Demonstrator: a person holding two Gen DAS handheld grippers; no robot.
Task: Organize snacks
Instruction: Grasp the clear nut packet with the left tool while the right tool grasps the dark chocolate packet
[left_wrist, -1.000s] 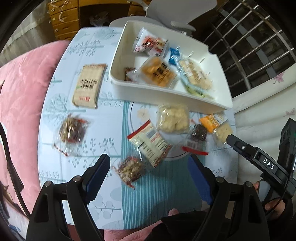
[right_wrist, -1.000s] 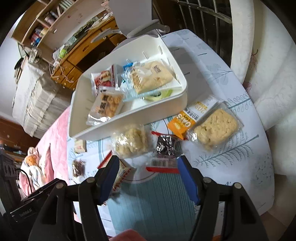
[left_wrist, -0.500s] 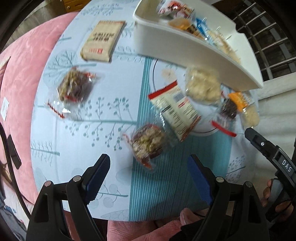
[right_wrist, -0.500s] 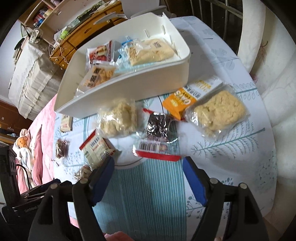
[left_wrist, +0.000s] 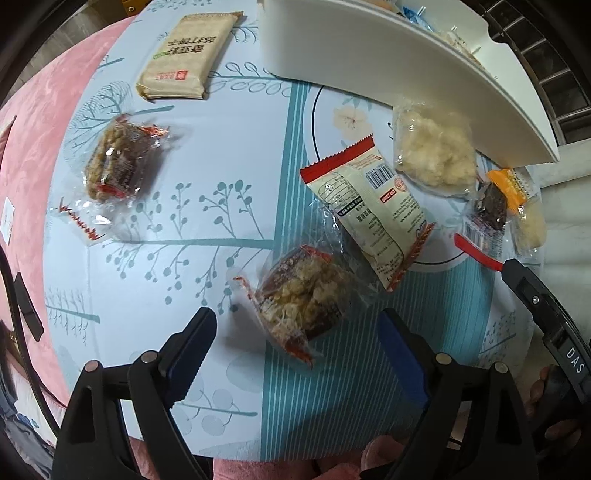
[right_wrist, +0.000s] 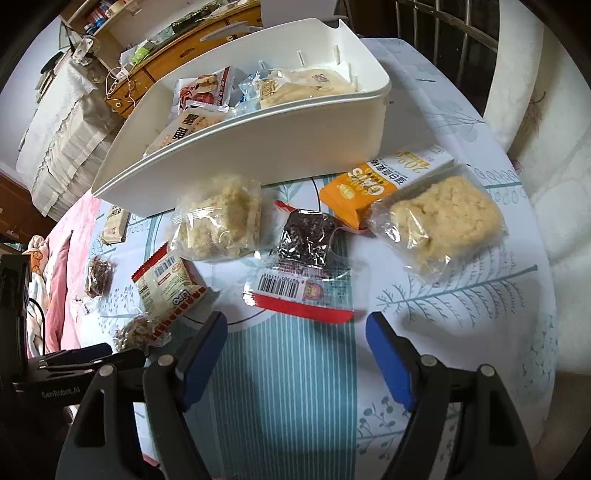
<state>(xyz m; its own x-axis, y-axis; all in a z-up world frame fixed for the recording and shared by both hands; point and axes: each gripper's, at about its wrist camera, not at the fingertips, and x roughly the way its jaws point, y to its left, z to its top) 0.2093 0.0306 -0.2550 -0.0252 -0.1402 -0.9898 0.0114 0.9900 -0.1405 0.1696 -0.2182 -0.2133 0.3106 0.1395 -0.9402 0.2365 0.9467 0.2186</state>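
Left gripper (left_wrist: 295, 339): jaws apart and opening at this moment, nothing pressed between the pads. The blue pads stand either side of, and short of, a clear-wrapped brown-and-pale crumbly snack cake with red-printed crimped ends (left_wrist: 303, 295), which lies flat on the pale blue tree-patterned tablecloth (left_wrist: 192, 221).

Right gripper (right_wrist: 295, 332): jaws apart, widening over the last second, empty. Just beyond the pad tips lies a dark seaweed-like snack in a clear packet with a red barcode strip (right_wrist: 306, 266).

Handling, by judgement: both packets look light. The film is slick and crinkly and the contents crumble, so a hard squeeze would likely break them. The better hold is across the body of the cake, at its middle, with mild pressure. The crimped end flaps offer a hold that spares the contents, though they may slip or let the packet swing.

Middle ground: a cream packet with red serrated ends and a barcode (left_wrist: 373, 206) partly overlaps the wrapper of the crumbly cake. Beyond it are a clear bag of pale flaky cake (right_wrist: 221, 225), an orange-and-white printed packet (right_wrist: 373, 184) and a second, larger clear bag of pale cake (right_wrist: 443, 218). To the left, well apart, lie another clear-wrapped brown cake (left_wrist: 118, 162) and a flat tan paper-look packet (left_wrist: 188, 55).

Far: a white rectangular plastic bin (right_wrist: 258, 147) on the same cloth, already holding several packets. The loose snacks remain outside it.
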